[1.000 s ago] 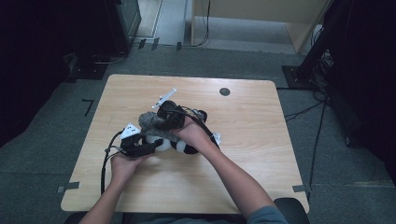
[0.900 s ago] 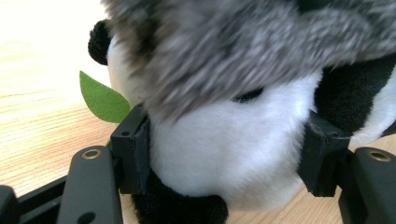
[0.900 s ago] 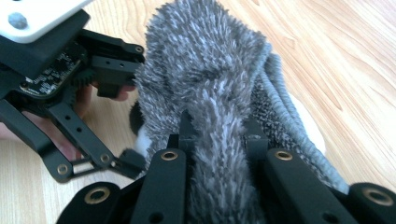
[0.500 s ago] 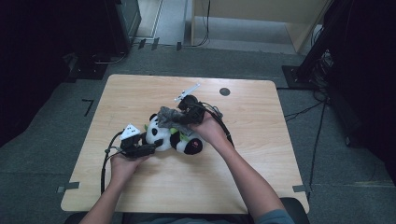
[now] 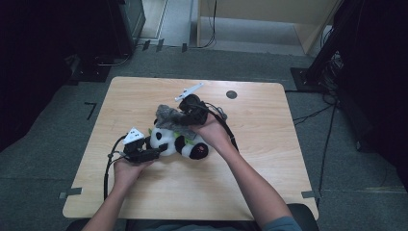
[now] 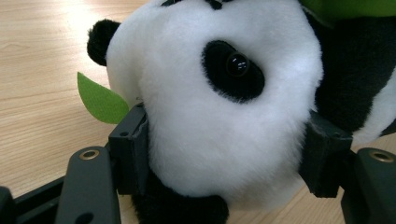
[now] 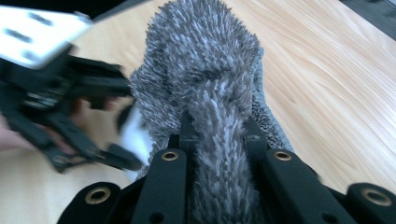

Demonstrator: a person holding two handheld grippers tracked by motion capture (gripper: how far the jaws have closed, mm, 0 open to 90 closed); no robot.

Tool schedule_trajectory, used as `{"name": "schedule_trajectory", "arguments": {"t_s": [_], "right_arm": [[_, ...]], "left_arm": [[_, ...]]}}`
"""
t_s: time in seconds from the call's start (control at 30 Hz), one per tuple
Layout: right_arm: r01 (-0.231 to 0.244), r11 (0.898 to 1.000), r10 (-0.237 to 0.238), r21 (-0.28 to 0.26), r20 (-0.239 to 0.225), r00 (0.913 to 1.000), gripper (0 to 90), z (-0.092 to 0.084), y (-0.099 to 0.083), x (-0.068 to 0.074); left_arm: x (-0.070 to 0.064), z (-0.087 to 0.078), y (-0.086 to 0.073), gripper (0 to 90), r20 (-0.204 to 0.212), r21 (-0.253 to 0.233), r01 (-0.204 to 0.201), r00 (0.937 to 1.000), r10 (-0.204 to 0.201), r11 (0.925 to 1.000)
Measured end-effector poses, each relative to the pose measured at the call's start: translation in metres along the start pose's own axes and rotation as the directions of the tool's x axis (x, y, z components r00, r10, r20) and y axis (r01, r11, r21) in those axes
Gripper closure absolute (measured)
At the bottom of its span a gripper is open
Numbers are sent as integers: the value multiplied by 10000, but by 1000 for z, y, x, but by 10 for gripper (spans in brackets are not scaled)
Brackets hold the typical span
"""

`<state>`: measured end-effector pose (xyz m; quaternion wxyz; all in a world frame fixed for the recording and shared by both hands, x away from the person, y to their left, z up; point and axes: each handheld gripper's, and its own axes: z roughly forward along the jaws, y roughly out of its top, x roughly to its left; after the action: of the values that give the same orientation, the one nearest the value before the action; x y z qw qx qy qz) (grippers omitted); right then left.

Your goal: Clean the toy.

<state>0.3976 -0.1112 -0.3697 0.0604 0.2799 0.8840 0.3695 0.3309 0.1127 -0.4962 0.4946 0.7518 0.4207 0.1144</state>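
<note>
Jaws of the left tool (image 5: 159,150) clamped the white head of a black-and-white plush panda (image 5: 179,143) lying on the light wooden table (image 5: 269,159). Just beyond, the right tool (image 5: 179,117) pinched a shaggy grey fabric piece (image 5: 167,115) above the panda.

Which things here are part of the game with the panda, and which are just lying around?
Part of it:
- toy panda, squeezed in the left claw
- grey fuzzy cloth, pinched in the right claw

Just there:
- table
- round dark spot on it
</note>
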Motion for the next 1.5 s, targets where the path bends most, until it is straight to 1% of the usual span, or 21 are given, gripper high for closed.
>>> {"name": "schedule_trajectory", "arguments": {"t_s": [0.13, 0.23, 0.3, 0.37, 0.43, 0.47, 0.5, 0.53, 0.63, 0.7, 0.77, 0.83, 0.87, 0.93, 0.97, 1.03, 1.13, 1.27, 1.37, 1.4, 1.5], "right_arm": [[687, 9974, -681, 222, -241, 9974, 773, 14, 11, 21], [874, 9934, -850, 737, -345, 9958, 773, 34, 12, 32], [1010, 9904, -970, 944, -459, 9942, 773, 43, 10, 37], [1158, 9874, -1106, 1081, -527, 9925, 773, 51, 7, 41], [1469, 9840, -1433, 1006, -417, 9888, 772, 53, 3, 42], [1488, 9839, -1458, 989, -370, 9886, 773, 52, 2, 41], [1518, 9834, -1492, 991, -336, 9882, 774, 50, 1, 39], [1488, 9838, -1464, 1003, -310, 9887, 776, 48, 0, 37], [1257, 9883, -1239, 867, -269, 9919, 777, 41, -2, 28], [1057, 9914, -1051, 773, -110, 9944, 776, 35, -4, 20], [720, 9940, -745, 820, 281, 9968, 773, 26, -7, 10], [438, 9954, -477, 851, 443, 9979, 774, 22, -12, -1], [201, 9959, -249, 880, 539, 9982, 774, 19, -16, -10], [-257, 9968, 221, 761, 483, 9986, 775, 16, -22, -20], [-359, 9970, 321, 685, 566, 9979, 775, 15, -25, -25], [-608, 9972, 590, 445, 419, 9974, 775, 13, -29, -33], [-586, 9979, 567, 290, 635, 9964, 774, 10, -30, -37], [-607, 9979, 589, 224, 707, 9958, 773, 8, -30, -38], [-646, 9979, 634, 90, 1001, 9930, 773, 4, -30, -44], [-737, 9973, 729, 33, 1075, 9915, 773, 2, -30, -47], [-1148, 9933, 1154, -117, 1027, 9880, 774, -4, -33, -54]], "left_arm": [[0, -1, 1, 305, 32, 9, 26, 10000, -26, 10000], [-1, -1, 2, 305, 17, 52, 126, 9999, -126, 9999], [-1, -1, 3, 305, -7, 55, 236, 9997, -236, 9997], [-2, -1, 3, 306, -66, 95, 201, 9998, -200, 9998], [-2, 0, 3, 311, -93, 75, 218, 9997, -218, 9997], [-2, 0, 3, 316, -118, 78, 209, 9997, -208, 9998], [-3, 0, 3, 322, -144, 85, 252, 9996, -251, 9996], [-3, 1, 3, 326, -228, 132, 174, 9996, -171, 9998], [-3, 1, 4, 336, -277, 251, 100, 9996, -93, 9996], [-3, 1, 4, 339, -331, 296, 27, 9995, -17, 9996], [-3, 1, 4, 342, -353, 316, 17, 9994, -6, 9995], [-3, 1, 4, 345, -357, 342, -54, 9993, 66, 9994], [-3, 1, 5, 347, -359, 350, -63, 9993, 76, 9994], [-4, 1, 5, 349, -364, 345, -68, 9993, 81, 9994], [-4, 2, 5, 350, -360, 337, -59, 9993, 71, 9994], [-4, 2, 5, 351, -357, 317, -48, 9993, 59, 9995], [-4, 1, 5, 350, -318, 322, -45, 9995, 55, 9995], [-3, 1, 5, 349, -259, 309, -15, 9997, 23, 9995], [-3, 1, 5, 349, -224, 328, 12, 9997, -5, 9995], [-3, 1, 5, 349, -214, 334, -4, 9998, 11, 9994], [-2, 1, 5, 346, -183, 319, -62, 9998, 68, 9995]]}}
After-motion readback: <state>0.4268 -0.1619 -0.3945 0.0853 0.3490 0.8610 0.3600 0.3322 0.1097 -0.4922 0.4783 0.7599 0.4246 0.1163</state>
